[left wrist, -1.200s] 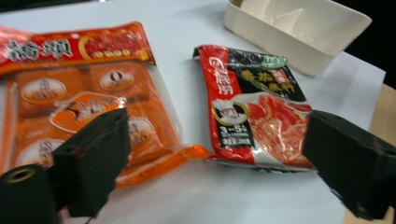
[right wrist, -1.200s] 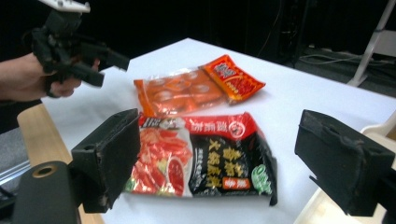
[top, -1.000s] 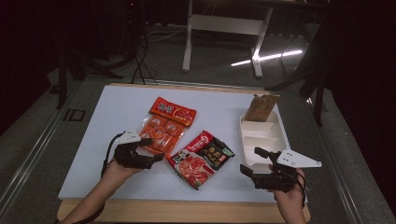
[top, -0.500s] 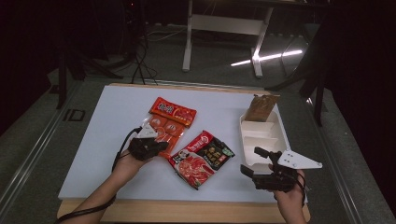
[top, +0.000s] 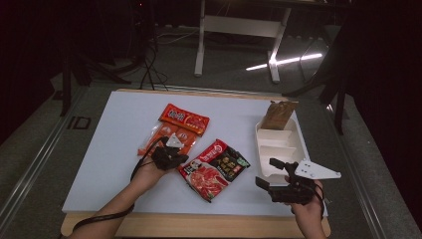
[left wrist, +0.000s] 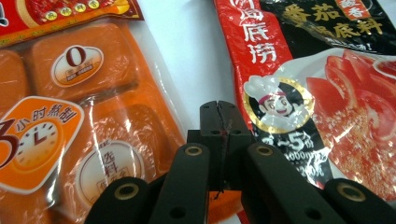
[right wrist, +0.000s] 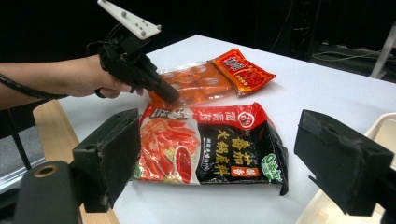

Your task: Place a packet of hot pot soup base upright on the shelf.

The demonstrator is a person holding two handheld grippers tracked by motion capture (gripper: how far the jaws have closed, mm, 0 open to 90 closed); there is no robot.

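An orange soup-base packet [top: 166, 133] with a red header lies mid-table, and a red-and-black hotpot packet [top: 215, 169] lies to its right. My left gripper [top: 177, 159] is shut, its tips [left wrist: 219, 112] low over the strip of white table between the two packets, at the orange packet's [left wrist: 93, 140] near corner. Nothing shows between its jaws. From the right gripper view the left gripper [right wrist: 171, 98] points down at that corner. My right gripper [top: 266, 173] hovers open near the front right, its jaws [right wrist: 224, 149] wide apart and facing the red-and-black packet [right wrist: 210, 144] from a distance.
A white compartment tray [top: 278, 149] stands at the right, with a brown packet [top: 277, 114] leaning at its far end. The white tabletop [top: 114, 144] has a wooden front edge [top: 199, 226]. A cable trails from the left gripper along the forearm.
My left gripper has moved forward and to the right, from the table's front left to the gap between the two packets. The right gripper has stayed put and open.
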